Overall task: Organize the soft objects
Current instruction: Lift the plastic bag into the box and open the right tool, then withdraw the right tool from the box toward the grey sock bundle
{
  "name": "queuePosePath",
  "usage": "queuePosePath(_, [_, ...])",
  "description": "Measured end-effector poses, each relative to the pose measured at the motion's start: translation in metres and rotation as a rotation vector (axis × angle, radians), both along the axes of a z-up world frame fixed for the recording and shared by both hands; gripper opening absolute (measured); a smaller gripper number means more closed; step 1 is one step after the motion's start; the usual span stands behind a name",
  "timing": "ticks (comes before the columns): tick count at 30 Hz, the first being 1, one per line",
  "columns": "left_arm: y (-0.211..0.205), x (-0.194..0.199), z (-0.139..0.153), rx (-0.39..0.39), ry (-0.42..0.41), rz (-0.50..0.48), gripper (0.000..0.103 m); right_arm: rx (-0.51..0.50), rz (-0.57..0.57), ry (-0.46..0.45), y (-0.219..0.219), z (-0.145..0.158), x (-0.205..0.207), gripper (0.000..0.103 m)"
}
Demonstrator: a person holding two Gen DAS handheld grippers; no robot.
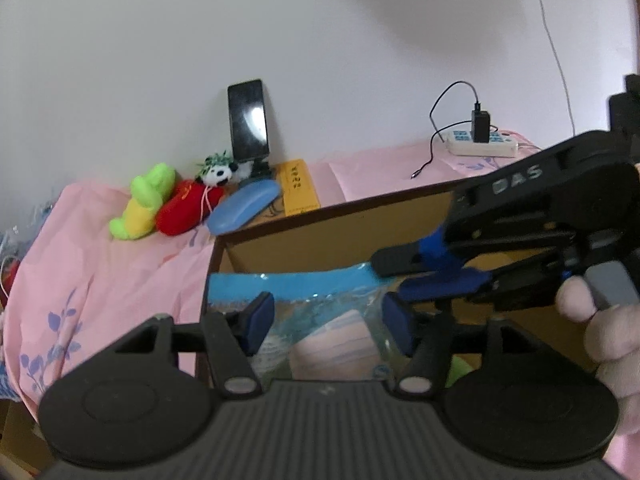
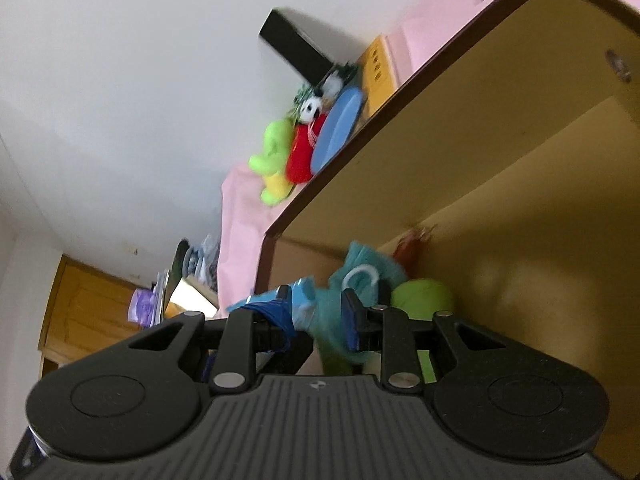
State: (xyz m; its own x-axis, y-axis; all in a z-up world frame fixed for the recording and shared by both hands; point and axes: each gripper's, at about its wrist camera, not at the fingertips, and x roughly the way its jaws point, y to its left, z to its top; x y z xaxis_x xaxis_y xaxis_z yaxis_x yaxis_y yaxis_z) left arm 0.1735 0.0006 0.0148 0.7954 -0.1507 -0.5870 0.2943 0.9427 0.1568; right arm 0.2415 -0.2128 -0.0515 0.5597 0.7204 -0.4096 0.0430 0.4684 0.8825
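Left gripper [image 1: 326,326] over the open box [image 1: 320,236], pointing down into it. Jaws stand wide; a clear-wrapped packet [image 1: 320,320] with blue top and pinkish contents lies between the blue pads [image 1: 260,326], but they don't press it. Packet sits in the box against its near-left wall.

Right gripper [image 2: 316,318] enters the left wrist view from the right, a hand [image 1: 612,332] on its handle, tips over the box. In its own view the picture is rolled. Jaws partly apart with a teal cloth [image 2: 360,276] between them; blur hides whether the pads clamp it, so can't tell the grip. A white ring [image 2: 360,274] shows on the cloth. Beside it in the box a green soft ball [image 2: 424,298], and something reddish [image 2: 408,248] further back, too blurred to name.

Box stands on a surface under a pink cloth [image 1: 100,264] with a purple flower print. Behind the box, against the white wall [image 1: 200,40]: green-yellow plush [image 1: 144,204], red plush [image 1: 186,208] touching it, panda [image 1: 218,174] just behind the red one, blue case [image 1: 244,206], yellow box [image 1: 298,192], phone [image 1: 248,120] upright on a stand. Far right, power strip [image 1: 482,144] with a black charger [image 1: 480,125] plugged in, cable trailing on the pink cloth.
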Motion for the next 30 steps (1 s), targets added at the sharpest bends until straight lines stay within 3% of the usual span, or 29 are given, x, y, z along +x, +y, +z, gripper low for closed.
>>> queuePosePath(12, [-0.006,0.028,-0.025,0.004,0.162,-0.019,0.066,-0.2,-0.018,-0.182,-0.008,0.026,-0.029,0.012])
queuePosePath(30, [0.01,-0.029,0.022,-0.064,0.03,0.035,0.07,-0.468,-0.033,-0.268,0.005,0.046,-0.069,0.013])
